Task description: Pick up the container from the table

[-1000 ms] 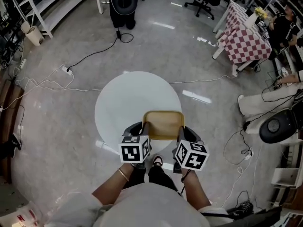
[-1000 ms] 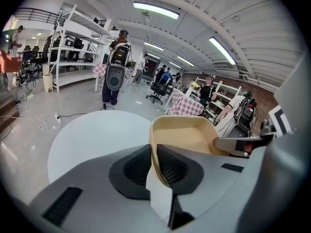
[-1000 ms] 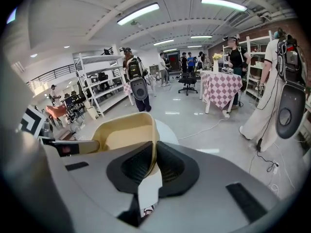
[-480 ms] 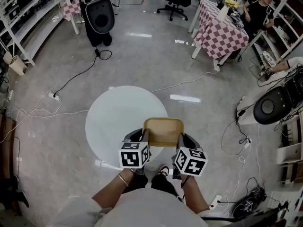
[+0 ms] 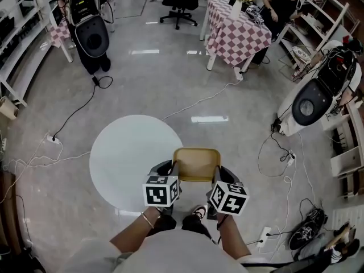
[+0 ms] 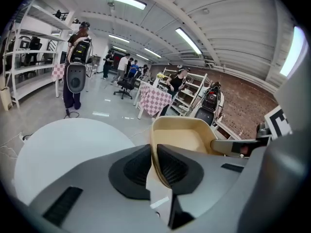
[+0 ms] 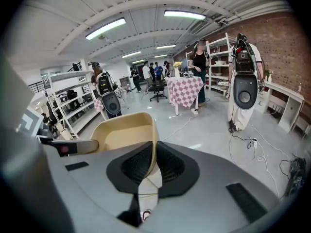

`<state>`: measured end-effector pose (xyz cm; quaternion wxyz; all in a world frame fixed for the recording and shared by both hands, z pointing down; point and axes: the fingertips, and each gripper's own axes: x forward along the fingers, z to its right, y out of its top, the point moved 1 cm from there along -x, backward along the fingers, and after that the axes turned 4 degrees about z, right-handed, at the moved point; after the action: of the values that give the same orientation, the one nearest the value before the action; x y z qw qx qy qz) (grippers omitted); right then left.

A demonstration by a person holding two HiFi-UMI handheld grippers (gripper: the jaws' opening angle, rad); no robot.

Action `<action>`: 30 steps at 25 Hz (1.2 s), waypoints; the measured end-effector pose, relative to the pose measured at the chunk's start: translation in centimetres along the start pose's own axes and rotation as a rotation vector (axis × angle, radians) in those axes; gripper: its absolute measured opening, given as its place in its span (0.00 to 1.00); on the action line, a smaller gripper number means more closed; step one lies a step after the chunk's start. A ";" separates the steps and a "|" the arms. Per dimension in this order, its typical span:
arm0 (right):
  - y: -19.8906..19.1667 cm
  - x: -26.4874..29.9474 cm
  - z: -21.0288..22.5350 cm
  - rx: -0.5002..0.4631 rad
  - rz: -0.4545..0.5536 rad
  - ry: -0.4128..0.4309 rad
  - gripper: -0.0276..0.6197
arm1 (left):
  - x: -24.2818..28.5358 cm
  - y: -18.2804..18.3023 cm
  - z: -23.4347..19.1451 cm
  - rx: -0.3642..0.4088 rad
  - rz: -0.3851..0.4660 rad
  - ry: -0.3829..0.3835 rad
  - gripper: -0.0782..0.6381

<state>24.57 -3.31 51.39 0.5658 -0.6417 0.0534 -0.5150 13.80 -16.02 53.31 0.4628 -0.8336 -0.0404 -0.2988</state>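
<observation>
Two grippers are being clamped on the tan container (image 5: pixel 196 165): the left gripper (image 5: pixel 172 169) is being shut on its left wall, the right gripper (image 5: pixel 218 174) on its right wall. The container is being held up at the white table's (image 5: pixel 125 152) right edge, partly over the floor (image 5: pixel 239 129).

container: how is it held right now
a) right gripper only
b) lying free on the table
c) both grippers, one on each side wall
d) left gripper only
c: the left gripper and the right gripper are each shut on a side wall of the container.
</observation>
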 end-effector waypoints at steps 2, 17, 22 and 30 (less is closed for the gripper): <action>0.0 -0.2 0.9 0.013 0.004 -0.007 0.12 | 0.4 0.0 0.9 0.014 -0.008 -0.005 0.18; 0.8 -1.3 9.0 0.085 0.022 -0.011 0.11 | 3.9 -0.2 8.4 0.090 -0.034 -0.013 0.18; 1.1 -1.7 11.9 0.102 0.031 -0.009 0.11 | 5.5 -0.5 11.0 0.117 -0.046 -0.008 0.18; 1.5 -2.1 15.7 0.121 0.029 0.001 0.11 | 7.2 -0.5 14.5 0.146 -0.055 -0.009 0.18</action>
<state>35.71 8.03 51.62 0.6110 -0.6052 0.0319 -0.5093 26.19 -5.69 51.80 0.5138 -0.7975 -0.0872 -0.3040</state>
